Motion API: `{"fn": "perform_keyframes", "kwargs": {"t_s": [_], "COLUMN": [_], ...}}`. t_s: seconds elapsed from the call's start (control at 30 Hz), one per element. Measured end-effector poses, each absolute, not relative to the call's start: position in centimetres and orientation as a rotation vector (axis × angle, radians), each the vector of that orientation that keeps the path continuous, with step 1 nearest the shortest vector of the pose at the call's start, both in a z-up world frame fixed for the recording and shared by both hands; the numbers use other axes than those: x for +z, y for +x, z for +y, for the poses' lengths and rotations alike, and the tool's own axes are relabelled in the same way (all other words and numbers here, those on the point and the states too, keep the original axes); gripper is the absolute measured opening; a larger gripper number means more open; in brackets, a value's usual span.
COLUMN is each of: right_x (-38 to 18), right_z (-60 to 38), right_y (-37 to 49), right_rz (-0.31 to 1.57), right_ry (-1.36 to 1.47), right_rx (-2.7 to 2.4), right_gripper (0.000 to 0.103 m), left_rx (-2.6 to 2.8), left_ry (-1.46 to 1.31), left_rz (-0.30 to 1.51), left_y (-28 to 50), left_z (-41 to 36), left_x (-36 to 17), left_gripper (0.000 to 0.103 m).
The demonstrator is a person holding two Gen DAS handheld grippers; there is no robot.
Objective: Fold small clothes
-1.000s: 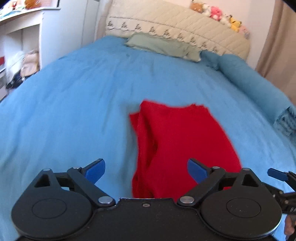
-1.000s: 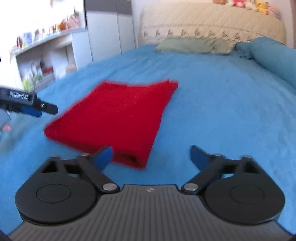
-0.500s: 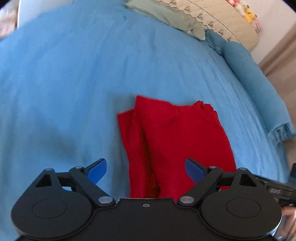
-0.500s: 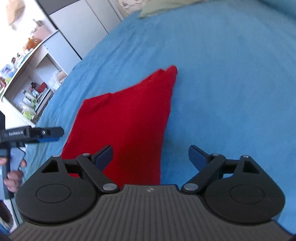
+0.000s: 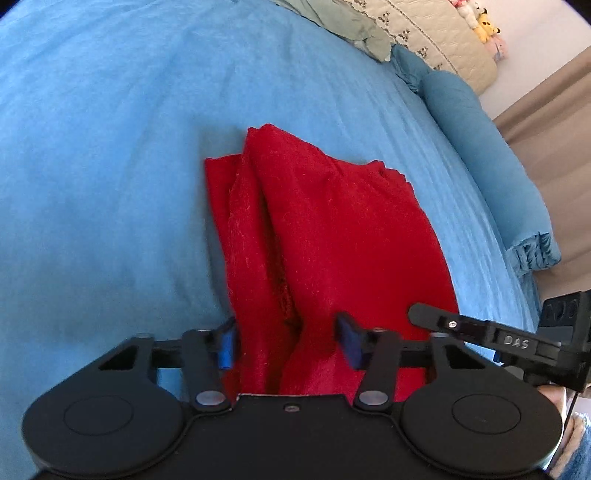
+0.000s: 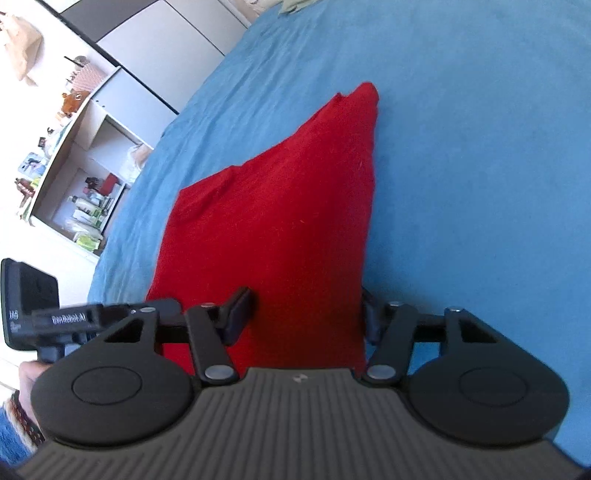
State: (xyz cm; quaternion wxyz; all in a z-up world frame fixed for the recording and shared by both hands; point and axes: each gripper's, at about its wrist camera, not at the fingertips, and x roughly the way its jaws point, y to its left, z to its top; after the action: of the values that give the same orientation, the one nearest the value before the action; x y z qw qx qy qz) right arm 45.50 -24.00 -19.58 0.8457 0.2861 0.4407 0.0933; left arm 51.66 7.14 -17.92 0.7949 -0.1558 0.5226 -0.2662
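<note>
A folded red cloth lies on the blue bedspread; it also shows in the right wrist view. My left gripper is down at the cloth's near left edge, its jaws partly closed with red folds between the blue pads, not pinched tight. My right gripper is at the near right edge, jaws partly closed astride the cloth's corner. The right gripper shows in the left wrist view, the left one in the right wrist view.
The bed has a beige quilted headboard, a green pillow and a blue bolster at the far right. White shelves with small items and a wardrobe stand left of the bed. A curtain hangs right.
Both grippers have dropped onto the near edge of the red cloth and their jaws have narrowed from wide open to partly closed around the fabric.
</note>
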Motion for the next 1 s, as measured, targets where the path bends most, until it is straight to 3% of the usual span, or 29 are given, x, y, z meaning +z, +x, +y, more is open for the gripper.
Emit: {"fn": "perform_keyframes", "kwargs": {"t_s": [0.03, 0.1, 0.2, 0.57, 0.77, 1.0], "right_x": [-19.5, -19.0, -17.3, -9.3, -8.5, -13.8], "right_z": [-23.8, -23.4, -22.8, -24.0, -26.3, -28.2], "right_y": [45.6, 45.4, 44.8, 35.2, 25.4, 18.9], "right_rz": [0.926, 0.916, 0.874, 0.741, 0.712, 0.775], "right_ry": [0.586, 0.548, 0.509, 0.381, 0.313, 0.352], "right_rx": [0.193, 0.174, 0.16, 0.226, 0.22, 0.147], "right_gripper": [0.062, 0.047, 0.042, 0.04, 0.04, 0.04], "left_rx": [-0.571, -0.568, -0.565, -0.667, -0.678, -0.573], "left_ry": [-0.345, -0.323, -0.261, -0.075, -0.087, -0.091], "left_rz": [1.119, 1.095, 1.057, 0.912, 0.922, 0.967], "left_y": [51.6, 51.2, 50.4, 38.9, 31.5, 28.5], "left_z": [7.2, 7.0, 5.9, -0.3, -3.4, -4.5], "left_x": [-17.6, -16.7, -15.3, -8.4, -10.6, -15.4], "left_gripper": [0.036, 0.033, 0.031, 0.03, 0.03, 0.03]}}
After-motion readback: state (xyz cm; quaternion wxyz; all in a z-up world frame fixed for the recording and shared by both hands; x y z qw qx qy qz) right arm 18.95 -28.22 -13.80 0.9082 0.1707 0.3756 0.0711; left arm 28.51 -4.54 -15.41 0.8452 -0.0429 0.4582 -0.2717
